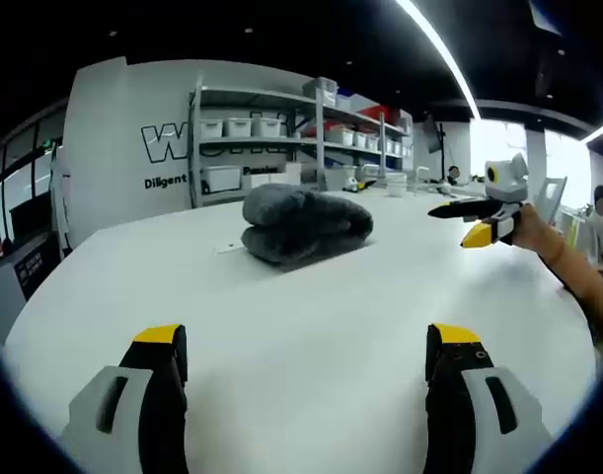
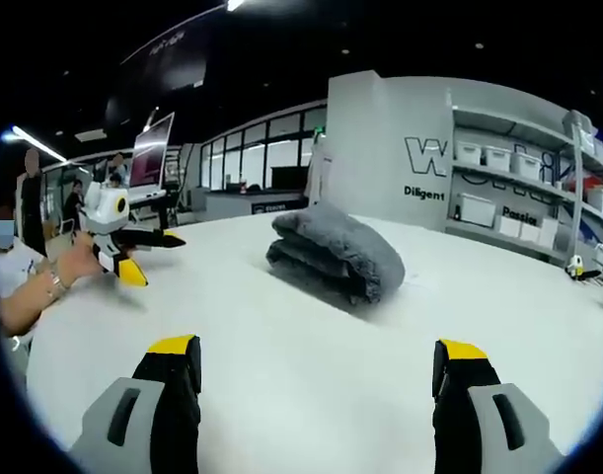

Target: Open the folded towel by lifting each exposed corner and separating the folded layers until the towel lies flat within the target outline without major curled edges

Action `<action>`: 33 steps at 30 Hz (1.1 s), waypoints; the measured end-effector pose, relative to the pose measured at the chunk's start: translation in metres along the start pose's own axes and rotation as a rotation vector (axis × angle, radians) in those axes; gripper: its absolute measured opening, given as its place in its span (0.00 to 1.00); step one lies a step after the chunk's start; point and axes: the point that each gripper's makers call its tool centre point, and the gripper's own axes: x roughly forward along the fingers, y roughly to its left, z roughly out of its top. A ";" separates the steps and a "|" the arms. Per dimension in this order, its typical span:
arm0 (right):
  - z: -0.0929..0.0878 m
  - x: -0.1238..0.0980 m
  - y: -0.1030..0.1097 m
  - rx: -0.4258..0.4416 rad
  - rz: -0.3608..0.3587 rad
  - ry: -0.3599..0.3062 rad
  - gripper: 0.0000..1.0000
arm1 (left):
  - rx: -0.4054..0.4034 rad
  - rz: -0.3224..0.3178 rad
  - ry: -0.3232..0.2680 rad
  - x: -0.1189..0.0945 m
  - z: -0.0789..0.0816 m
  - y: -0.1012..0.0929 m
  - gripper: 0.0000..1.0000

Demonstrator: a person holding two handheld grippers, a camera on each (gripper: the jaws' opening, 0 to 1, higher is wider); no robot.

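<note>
Both the left gripper (image 1: 306, 346) and the right gripper (image 2: 319, 360) hang with jaws spread wide, holding nothing. The folded grey towel (image 1: 303, 225) sits ahead at twelve o'clock on the white table (image 1: 311, 306), untouched. Unfolding hasn't begun; next, I judge, comes reaching an exposed corner.

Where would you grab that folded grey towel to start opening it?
Probably the top layer of the thick, folded grey terry towel, coming in low from the side where the layer edges show. In the right gripper view the stacked layers face the camera, while the rounded fold offers no loose edge to pinch.
</note>
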 end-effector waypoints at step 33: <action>0.071 0.077 0.042 -0.870 -0.184 -0.033 0.50 | 0.052 0.017 -0.007 0.000 0.009 -0.001 0.99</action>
